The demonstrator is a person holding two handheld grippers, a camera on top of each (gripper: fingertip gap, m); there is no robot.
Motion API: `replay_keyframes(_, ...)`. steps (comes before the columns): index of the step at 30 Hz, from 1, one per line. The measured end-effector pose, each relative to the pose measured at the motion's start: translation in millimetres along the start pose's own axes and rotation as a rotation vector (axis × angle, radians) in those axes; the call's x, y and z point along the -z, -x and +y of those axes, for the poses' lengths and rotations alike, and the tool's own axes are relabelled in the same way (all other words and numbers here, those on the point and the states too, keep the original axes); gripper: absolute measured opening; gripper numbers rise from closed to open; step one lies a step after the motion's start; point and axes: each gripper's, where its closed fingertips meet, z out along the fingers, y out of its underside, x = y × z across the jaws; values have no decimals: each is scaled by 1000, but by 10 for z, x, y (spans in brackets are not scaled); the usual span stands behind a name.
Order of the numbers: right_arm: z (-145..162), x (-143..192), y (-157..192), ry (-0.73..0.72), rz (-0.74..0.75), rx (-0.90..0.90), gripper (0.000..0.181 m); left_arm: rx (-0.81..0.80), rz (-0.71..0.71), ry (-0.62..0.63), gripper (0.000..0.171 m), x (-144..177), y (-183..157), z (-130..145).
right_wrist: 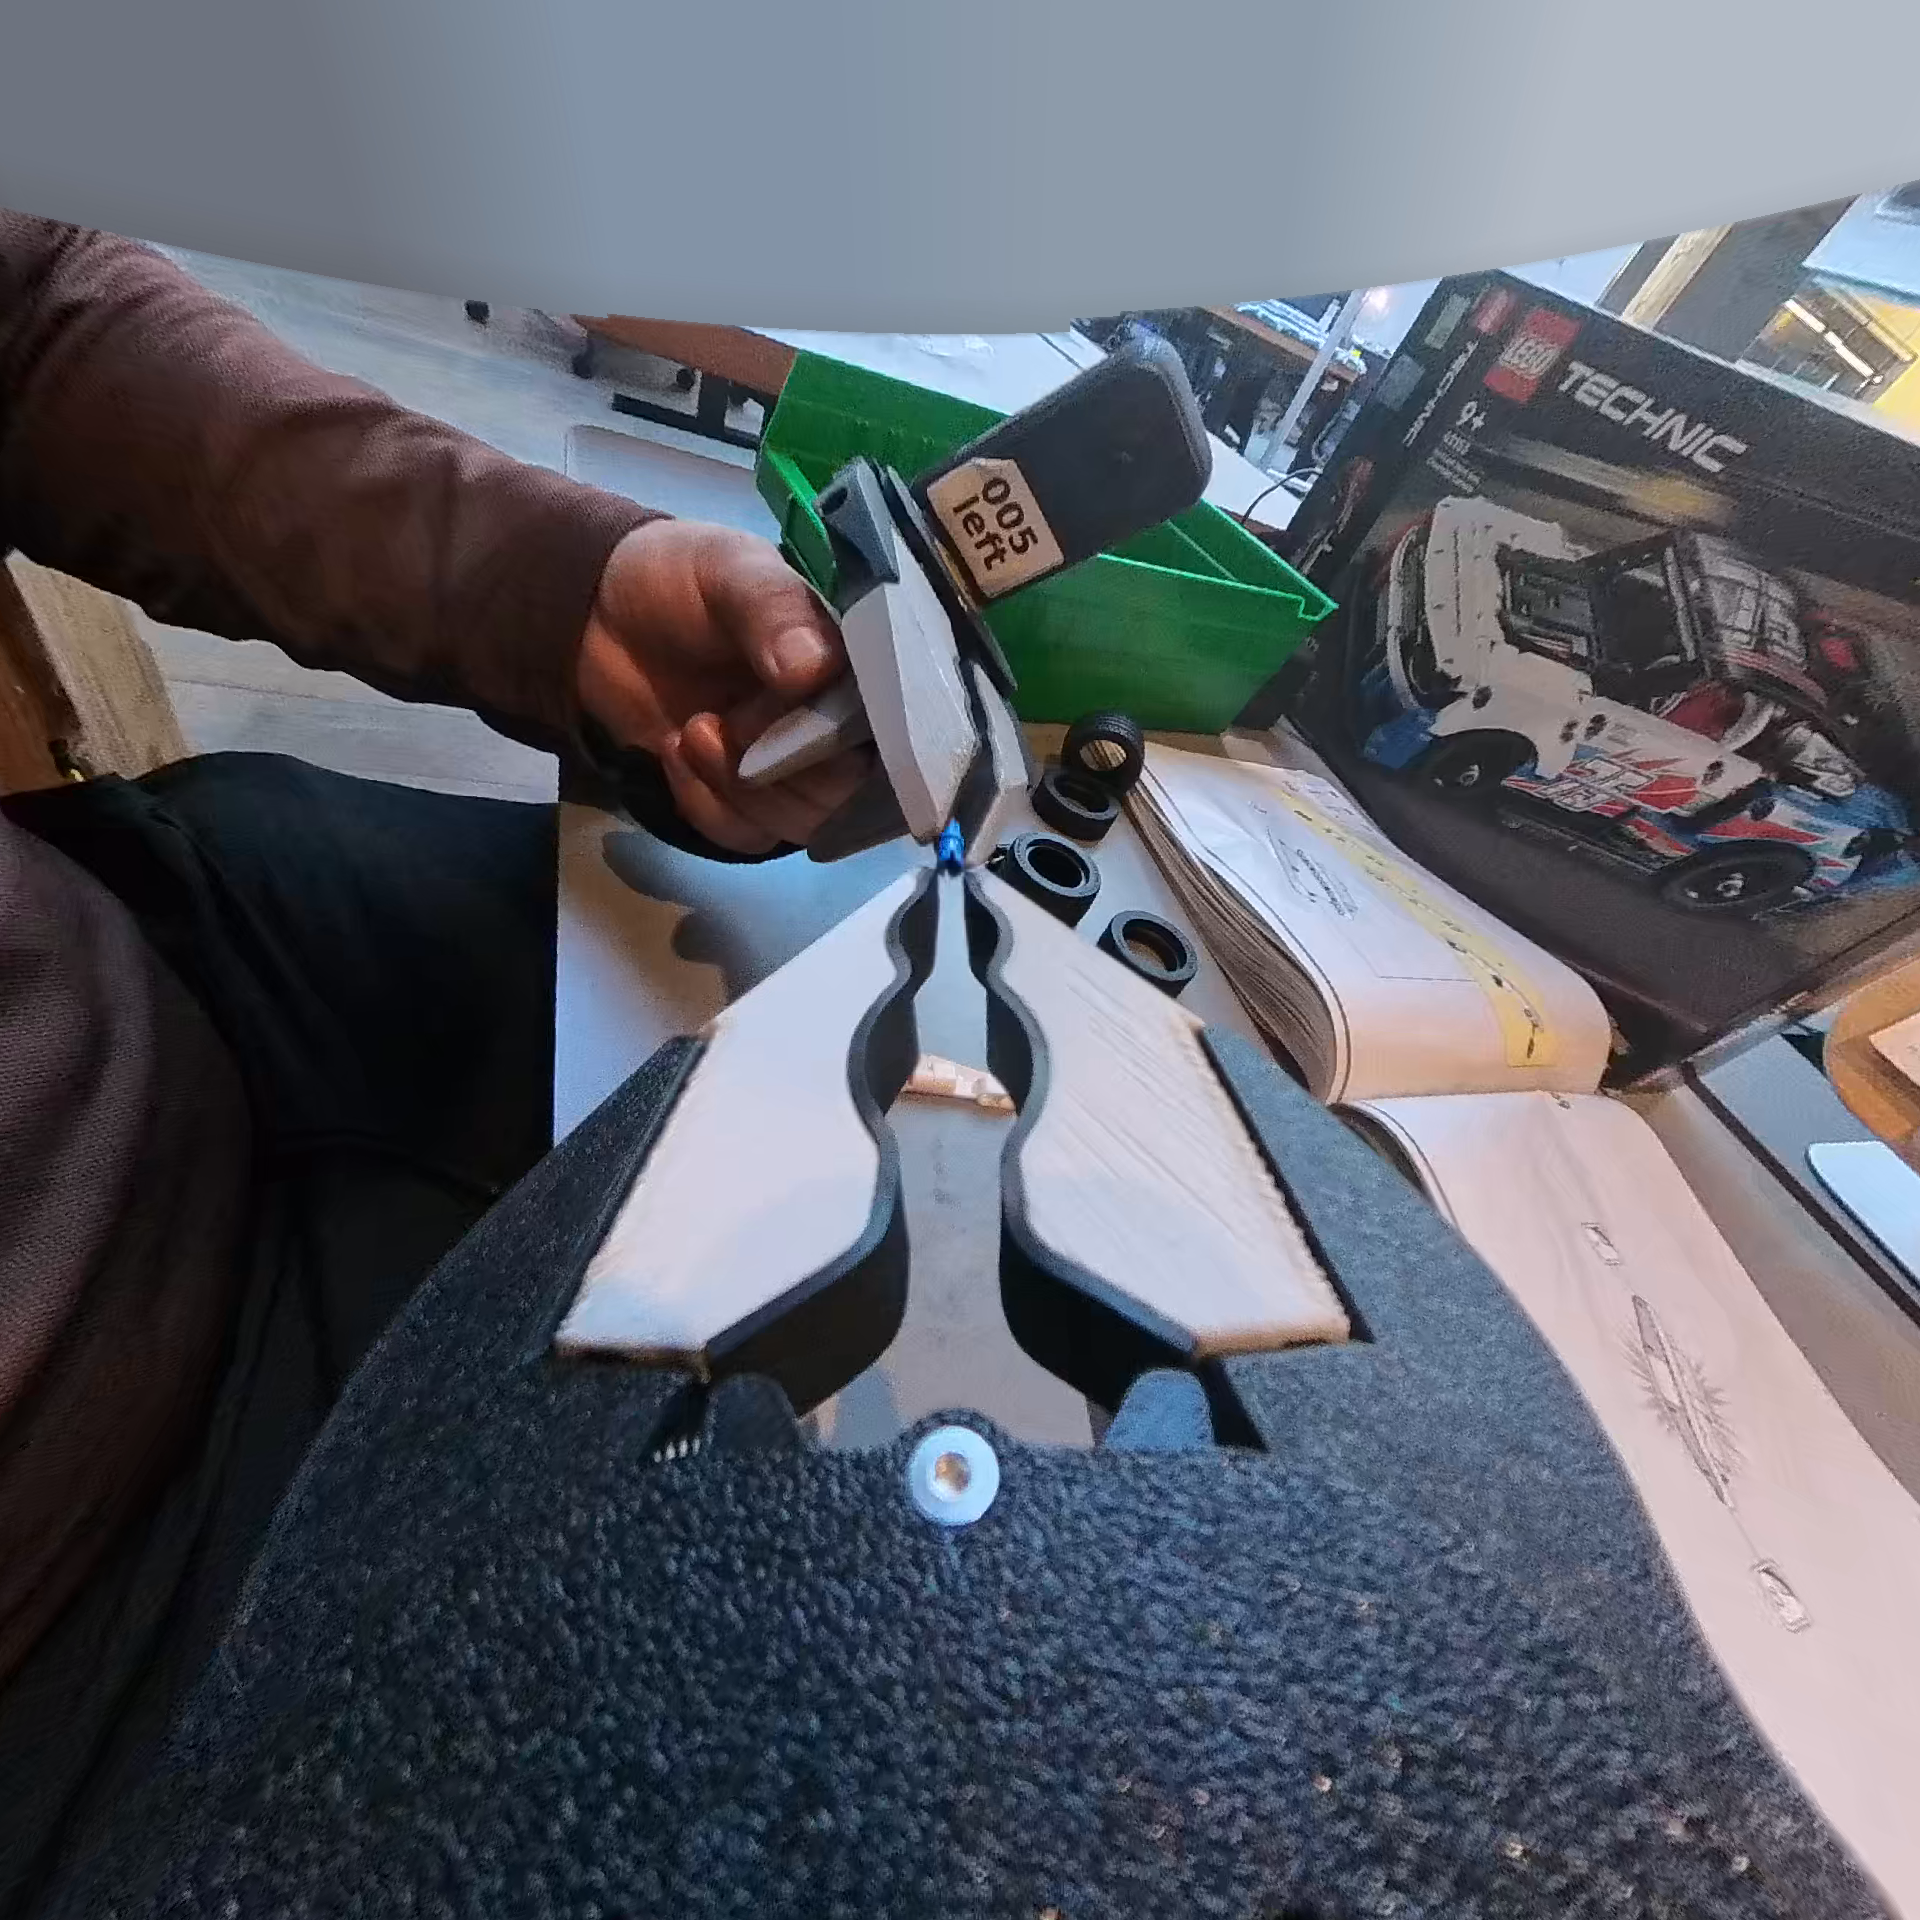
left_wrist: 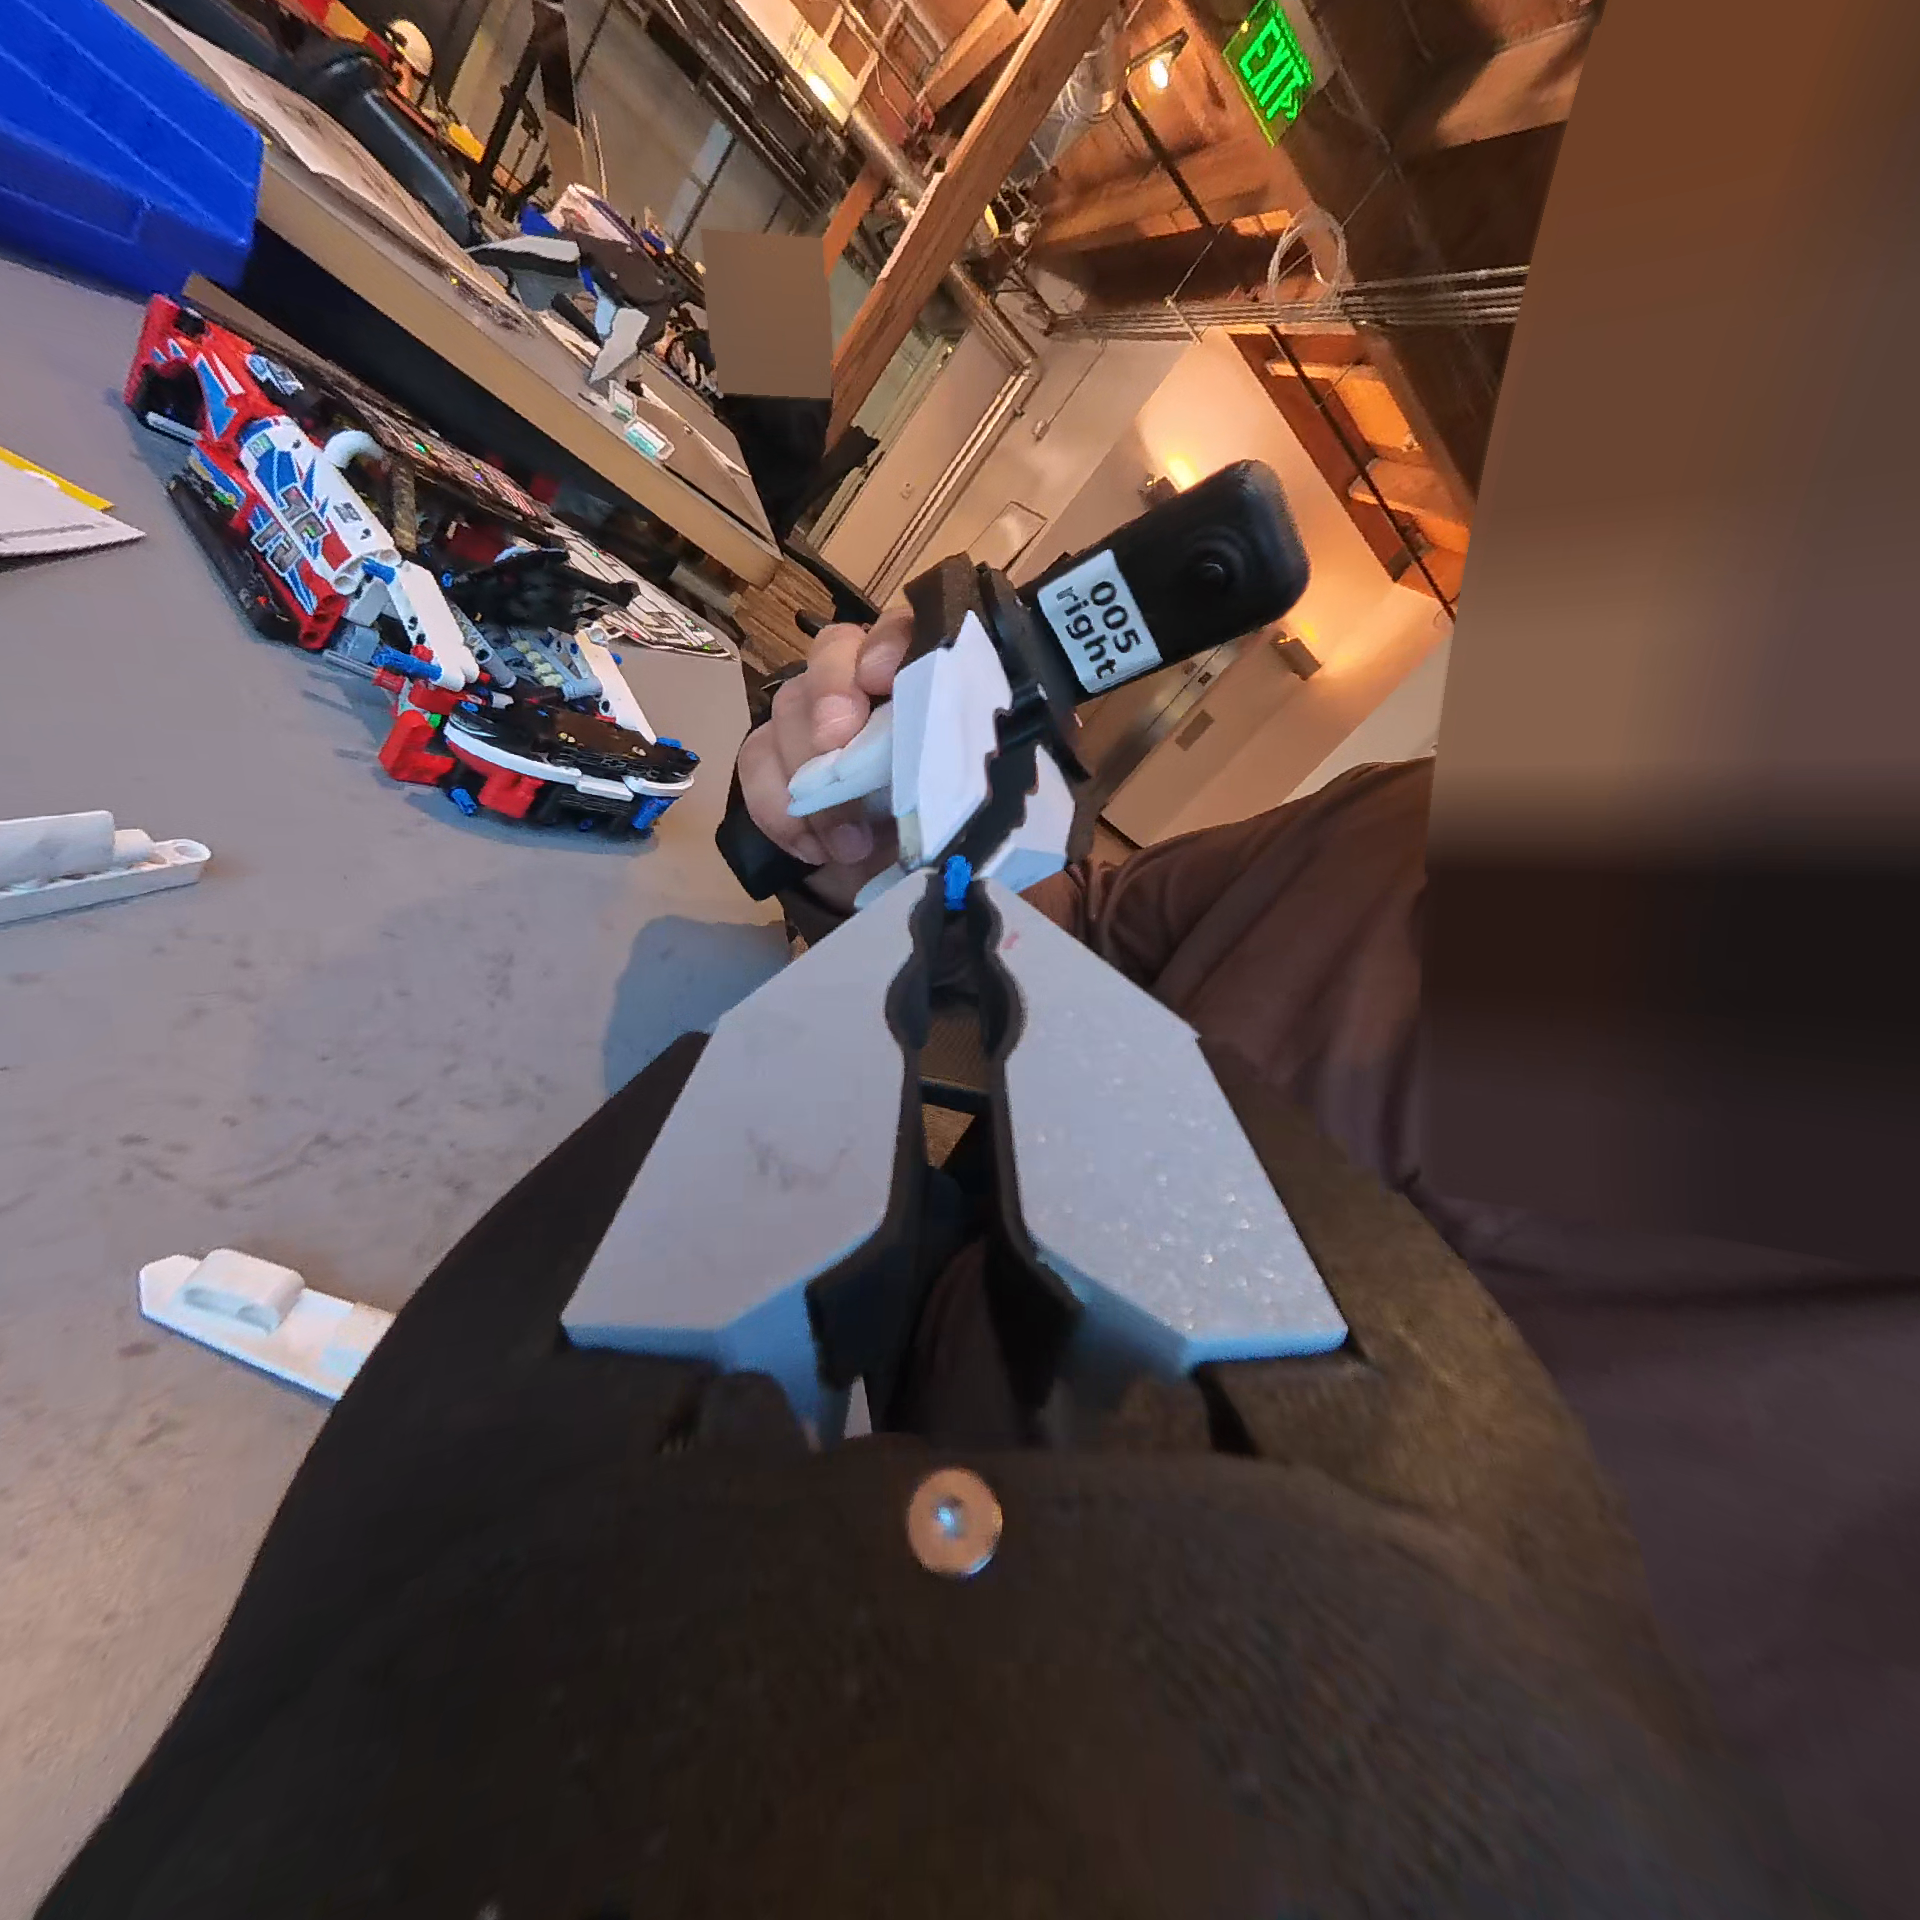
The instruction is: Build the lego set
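Two grippers meet tip to tip above the near edge of the grey desk (left_wrist: 312,1039), with one small blue lego pin (left_wrist: 954,881) between them. In the left wrist view, the left gripper (left_wrist: 951,904) has its fingertips drawn together on the lower end of the pin, while the right gripper (left_wrist: 961,857), held in a hand (left_wrist: 821,748), comes in from above with its tips at the pin's upper end. In the right wrist view the right gripper's tips are pressed in on the pin from below, and the left gripper, held in the other hand (right_wrist: 717,675) with a brown sleeve (right_wrist: 312,499) behind it, touches the pin from above; whether both truly pinch the pin or only one does is hard to tell, as it is so small. Farther back on the desk lies the part-built red, white and blue lego car (left_wrist: 343,551), on its side and well apart from the grippers. Two loose white lego panels (left_wrist: 260,1320) (left_wrist: 94,862) lie nearer on the left, and a blue bin (left_wrist: 114,145) stands at the far left corner. On the other side, four black tyres (right_wrist: 1049,873) sit beside an open instruction booklet (right_wrist: 1382,935), with a green bin (right_wrist: 1091,582) behind them and the lego set's box (right_wrist: 1621,644) standing upright to the right.
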Motion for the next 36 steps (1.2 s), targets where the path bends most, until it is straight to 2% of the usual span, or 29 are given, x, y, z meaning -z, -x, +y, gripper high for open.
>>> replay_keyframes(12, -91, 26, 14, -44, -5, 2, 5, 33, 44, -20, 1, -25, -42, -11)
replay_keyframes(18, -56, 14, 13, -26, 4, 19, 4, 105, 69, -15, 1, -13, -7, 5)
replay_keyframes(26, -14, 3, 14, -3, 20, 53, 5, 115, 36, 2, 1, -7, 35, 34)
replay_keyframes(36, -3, -6, 36, 4, 24, 90, 4, 217, 104, -12, 2, 23, 30, 28)
